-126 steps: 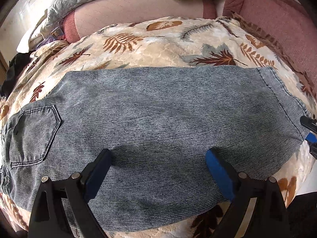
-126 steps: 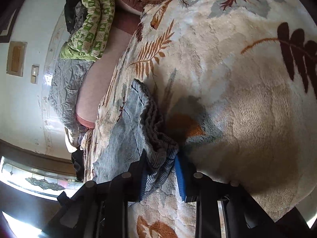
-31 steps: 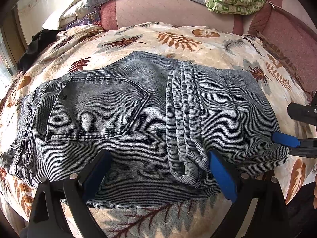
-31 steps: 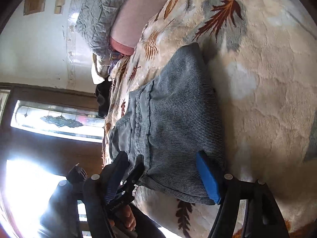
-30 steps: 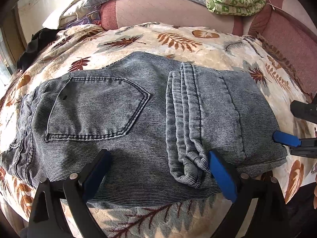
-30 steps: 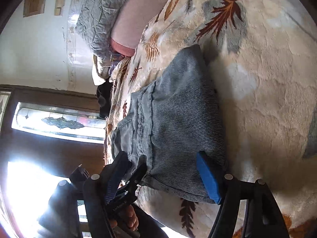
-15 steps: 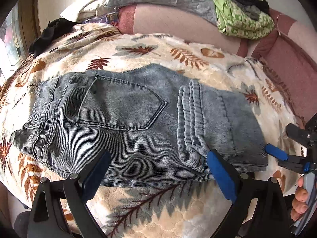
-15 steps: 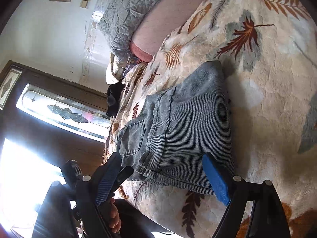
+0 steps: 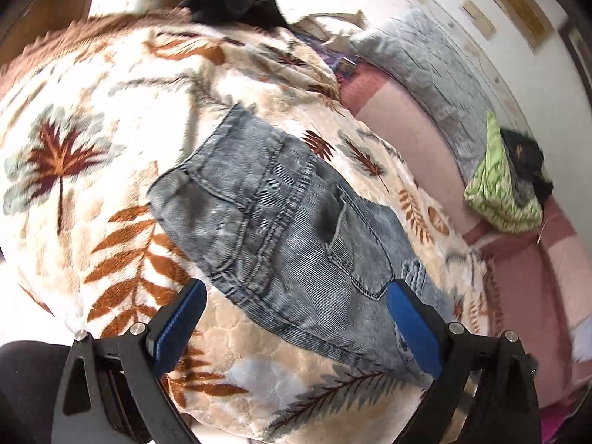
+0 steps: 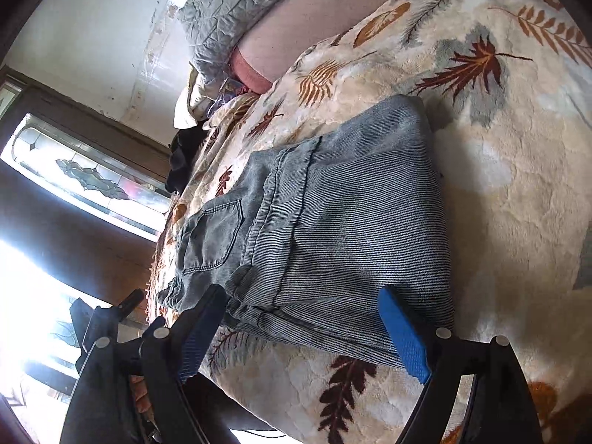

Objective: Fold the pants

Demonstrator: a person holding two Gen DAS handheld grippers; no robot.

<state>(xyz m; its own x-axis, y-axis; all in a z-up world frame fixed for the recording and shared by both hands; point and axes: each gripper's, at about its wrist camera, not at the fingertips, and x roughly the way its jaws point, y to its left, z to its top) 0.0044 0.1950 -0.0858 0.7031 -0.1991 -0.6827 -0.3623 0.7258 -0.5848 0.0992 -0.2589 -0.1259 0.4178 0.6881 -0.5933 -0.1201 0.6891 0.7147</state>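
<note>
The grey-blue denim pants (image 9: pixel 292 229) lie folded flat on a leaf-patterned blanket (image 9: pixel 74 155), back pocket up. They also show in the right wrist view (image 10: pixel 333 229), with the leg hem folded over the seat. My left gripper (image 9: pixel 296 329) is open and empty, held above the waistband end near the blanket's front edge. My right gripper (image 10: pixel 303 336) is open and empty, held above the near edge of the folded end. The left gripper's body shows at the lower left of the right wrist view (image 10: pixel 111 329).
A pink sofa back (image 9: pixel 407 111) runs behind the blanket, with a grey quilt (image 9: pixel 444 59) and a green patterned cloth (image 9: pixel 499 192) on it. A black garment (image 9: pixel 233 3) lies at the far end. A window and dark wood frame (image 10: pixel 74 185) stand beyond.
Both grippers have pulled back and up from the pants. The left one has swung toward the waistband end and tilted. The pants have stayed folded in place.
</note>
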